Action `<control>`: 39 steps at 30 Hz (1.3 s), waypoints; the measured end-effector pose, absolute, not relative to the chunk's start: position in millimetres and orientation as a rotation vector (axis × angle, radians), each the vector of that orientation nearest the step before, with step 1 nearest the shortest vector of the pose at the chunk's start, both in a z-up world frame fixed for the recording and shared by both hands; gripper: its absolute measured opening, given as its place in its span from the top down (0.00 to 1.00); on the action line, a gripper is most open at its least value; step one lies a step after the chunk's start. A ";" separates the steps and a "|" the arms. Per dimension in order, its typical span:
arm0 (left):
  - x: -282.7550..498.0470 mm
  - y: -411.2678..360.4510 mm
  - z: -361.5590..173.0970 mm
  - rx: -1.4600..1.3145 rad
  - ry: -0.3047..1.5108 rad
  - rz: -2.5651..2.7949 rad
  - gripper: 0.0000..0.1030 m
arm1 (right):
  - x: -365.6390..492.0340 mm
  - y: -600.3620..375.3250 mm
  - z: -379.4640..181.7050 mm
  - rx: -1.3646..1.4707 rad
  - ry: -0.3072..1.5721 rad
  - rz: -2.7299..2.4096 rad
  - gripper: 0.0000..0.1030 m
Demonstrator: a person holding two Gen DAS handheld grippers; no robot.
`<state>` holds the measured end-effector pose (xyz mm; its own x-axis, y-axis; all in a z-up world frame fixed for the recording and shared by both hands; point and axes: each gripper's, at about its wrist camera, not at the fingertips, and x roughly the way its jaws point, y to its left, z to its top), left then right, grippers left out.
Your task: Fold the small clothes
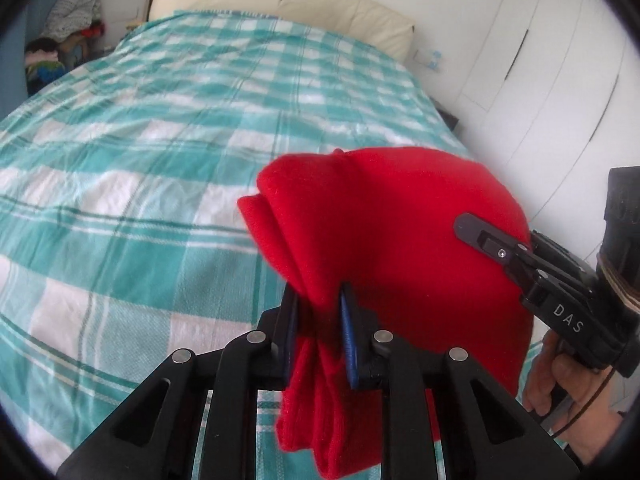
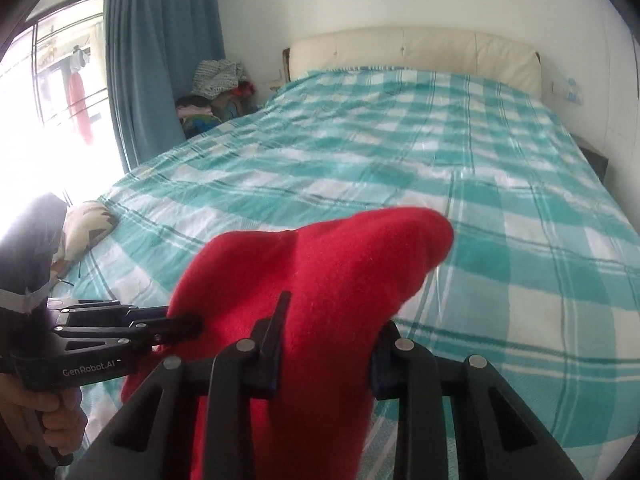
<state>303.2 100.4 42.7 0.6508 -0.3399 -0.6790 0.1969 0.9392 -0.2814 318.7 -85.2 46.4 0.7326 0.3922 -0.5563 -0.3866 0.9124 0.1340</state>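
A red fleece garment (image 1: 384, 220) hangs bunched in the air above the bed, held between both grippers. My left gripper (image 1: 318, 312) is shut on a gathered fold of it; the cloth droops below the fingers. My right gripper (image 2: 324, 344) has the red garment (image 2: 320, 272) between its fingers, which stand fairly wide around the thick bunch. In the left wrist view the right gripper's finger (image 1: 492, 244) lies against the cloth's right side. In the right wrist view the left gripper (image 2: 188, 326) bites the cloth's left edge.
The bed has a teal and white checked cover (image 1: 160, 152) and a cream headboard (image 2: 416, 52). A patterned cushion (image 2: 86, 228) lies at its left edge. A heap of clothes (image 2: 216, 92) sits by the blue curtain (image 2: 160, 48). White wardrobe doors (image 1: 560, 80) stand at the right.
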 end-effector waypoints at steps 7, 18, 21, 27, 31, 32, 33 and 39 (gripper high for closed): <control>306.0 88.4 31.5 -0.115 0.855 -0.270 0.61 | 334.2 -104.8 55.2 0.118 0.681 0.454 0.65; 219.9 91.7 -2.8 0.053 0.747 -0.008 0.03 | 261.9 -161.8 -26.6 -0.028 0.898 0.267 0.20; 194.8 78.6 13.9 0.108 0.694 0.023 0.00 | 226.9 -163.8 -12.2 -0.068 0.860 0.232 0.12; 155.2 63.0 29.4 0.100 0.685 0.063 0.00 | 163.0 -155.4 26.2 -0.124 0.716 0.183 0.03; 133.6 51.8 30.2 0.124 0.674 0.099 0.00 | 132.6 -147.7 42.8 -0.142 0.664 0.185 0.01; 129.7 49.3 30.7 0.125 0.680 0.096 0.00 | 127.4 -146.3 44.7 -0.140 0.667 0.190 0.01; 124.7 45.8 31.4 0.130 0.685 0.094 0.00 | 122.4 -144.3 45.8 -0.137 0.671 0.192 0.01; 103.5 33.6 36.5 0.148 0.676 0.089 0.00 | 100.1 -143.2 48.3 -0.109 0.718 0.180 0.01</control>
<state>103.5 33.6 36.5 0.7768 0.1297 -0.6162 -0.0337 0.9857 0.1650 100.1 -143.2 48.3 0.7383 0.1260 -0.6626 -0.2006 0.9790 -0.0373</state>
